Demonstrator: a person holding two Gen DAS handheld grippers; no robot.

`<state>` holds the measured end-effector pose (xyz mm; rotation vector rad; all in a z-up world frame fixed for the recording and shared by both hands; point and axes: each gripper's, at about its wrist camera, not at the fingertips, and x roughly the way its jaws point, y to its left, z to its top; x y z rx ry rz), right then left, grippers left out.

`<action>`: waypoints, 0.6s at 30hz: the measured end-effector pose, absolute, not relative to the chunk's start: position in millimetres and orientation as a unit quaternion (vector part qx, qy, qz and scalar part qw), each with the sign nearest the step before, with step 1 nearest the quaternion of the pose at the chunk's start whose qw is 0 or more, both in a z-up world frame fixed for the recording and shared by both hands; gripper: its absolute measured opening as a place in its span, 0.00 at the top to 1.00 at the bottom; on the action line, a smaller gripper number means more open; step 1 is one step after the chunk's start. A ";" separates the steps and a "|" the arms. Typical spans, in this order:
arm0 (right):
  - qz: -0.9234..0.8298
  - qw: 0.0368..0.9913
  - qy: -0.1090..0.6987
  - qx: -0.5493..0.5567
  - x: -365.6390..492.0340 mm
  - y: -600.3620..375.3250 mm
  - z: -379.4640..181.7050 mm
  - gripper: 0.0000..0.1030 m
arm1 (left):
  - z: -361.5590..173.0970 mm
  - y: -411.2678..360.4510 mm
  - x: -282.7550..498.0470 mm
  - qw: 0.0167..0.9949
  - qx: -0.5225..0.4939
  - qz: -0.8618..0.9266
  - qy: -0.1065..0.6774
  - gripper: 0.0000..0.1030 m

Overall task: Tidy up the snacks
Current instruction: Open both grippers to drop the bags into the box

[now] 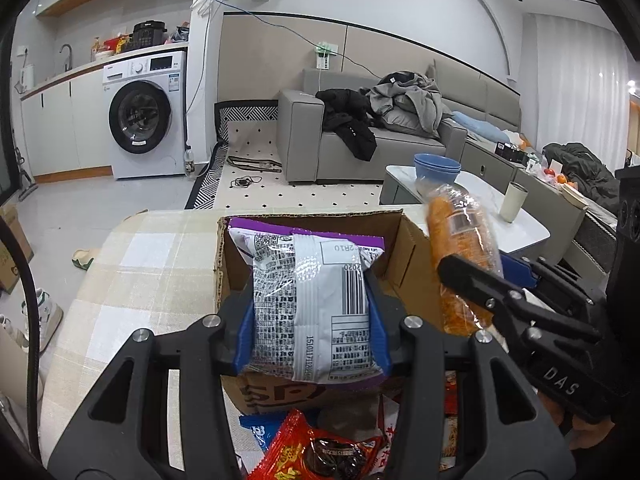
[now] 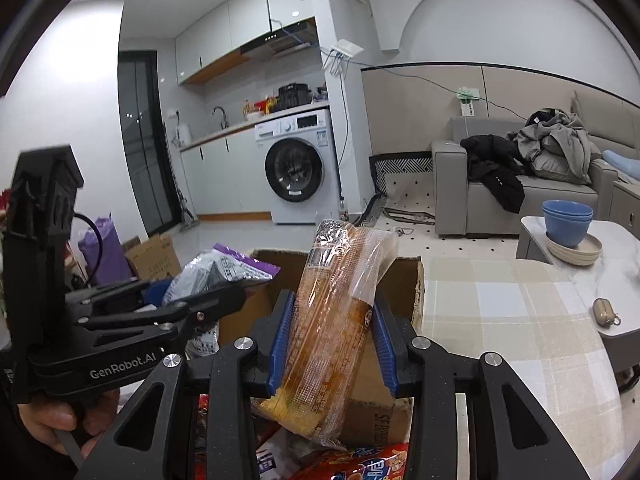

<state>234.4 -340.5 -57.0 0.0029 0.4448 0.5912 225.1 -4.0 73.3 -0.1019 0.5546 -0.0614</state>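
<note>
My left gripper (image 1: 311,320) is shut on a white and purple snack bag (image 1: 312,300), held over the open cardboard box (image 1: 404,252). My right gripper (image 2: 332,344) is shut on a clear-wrapped orange bread pack (image 2: 336,320), held upright above the box (image 2: 404,280). In the left wrist view the right gripper (image 1: 476,280) holds the bread pack (image 1: 460,240) at the box's right side. In the right wrist view the left gripper (image 2: 208,300) and its bag (image 2: 216,272) are at the left.
Loose snack packets, one red (image 1: 316,452), lie in front of the box on the checked tablecloth (image 1: 132,264). A white side table (image 2: 616,248) with blue bowls (image 2: 567,220) and a cup (image 1: 514,202) stands to the right. A small pouch (image 2: 604,312) lies on it.
</note>
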 end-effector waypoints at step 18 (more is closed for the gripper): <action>0.308 0.919 0.246 0.007 211.8 -364.3 -51.1 0.02 | 63.0 12.5 221.9 0.957 -0.049 -0.034 0.284 0.20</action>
